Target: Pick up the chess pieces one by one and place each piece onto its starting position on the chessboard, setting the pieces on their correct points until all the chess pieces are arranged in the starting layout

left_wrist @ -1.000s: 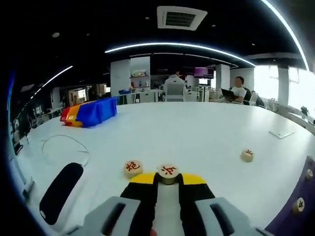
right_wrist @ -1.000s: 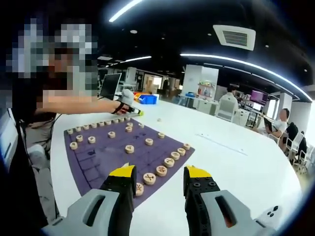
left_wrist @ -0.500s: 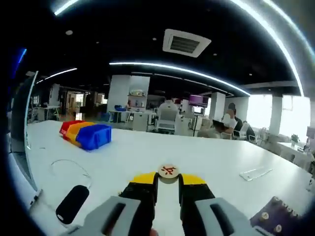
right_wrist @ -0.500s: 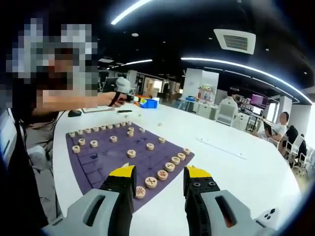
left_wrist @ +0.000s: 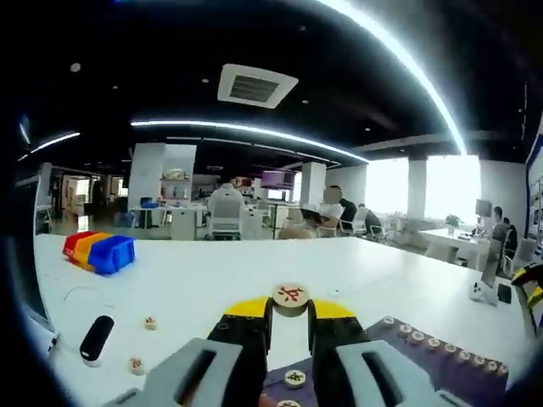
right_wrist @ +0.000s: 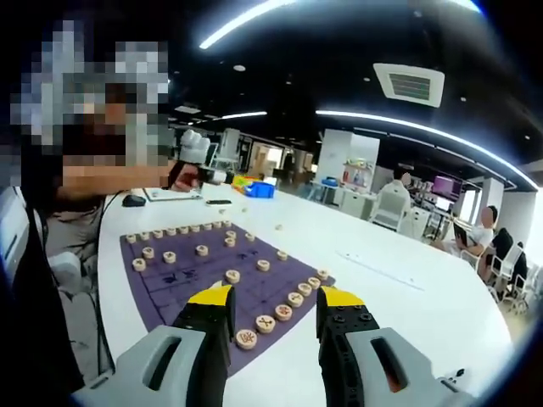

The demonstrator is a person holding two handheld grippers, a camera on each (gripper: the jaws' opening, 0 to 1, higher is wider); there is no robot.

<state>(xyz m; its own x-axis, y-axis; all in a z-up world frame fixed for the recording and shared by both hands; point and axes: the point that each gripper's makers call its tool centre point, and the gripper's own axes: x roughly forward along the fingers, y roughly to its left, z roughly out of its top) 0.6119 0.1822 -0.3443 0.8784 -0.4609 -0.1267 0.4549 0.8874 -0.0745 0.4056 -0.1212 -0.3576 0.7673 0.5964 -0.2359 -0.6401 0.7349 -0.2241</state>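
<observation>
My left gripper (left_wrist: 290,310) is shut on a round wooden chess piece (left_wrist: 290,296) with a red character, held up in the air. Below it lies the purple chessboard (left_wrist: 399,360), with a row of pieces (left_wrist: 441,346) along its far edge and one piece (left_wrist: 294,378) showing between the jaws. My right gripper (right_wrist: 276,298) is open and holds nothing, hovering over the near edge of the chessboard (right_wrist: 191,280). Several pieces (right_wrist: 265,322) stand on the board's points. In the right gripper view a person's hand holds the left gripper (right_wrist: 193,154) high above the far side.
Two loose pieces (left_wrist: 150,322) lie on the white table (left_wrist: 212,280) beside a black mouse (left_wrist: 96,337). Blue, red and yellow bins (left_wrist: 97,252) sit far left. Another loose piece (right_wrist: 278,227) lies past the board. People sit at desks (left_wrist: 335,212) behind.
The left gripper has lifted the piece off the table and swung right, toward the board, which has come into its view. The right gripper stayed open and rose slightly.
</observation>
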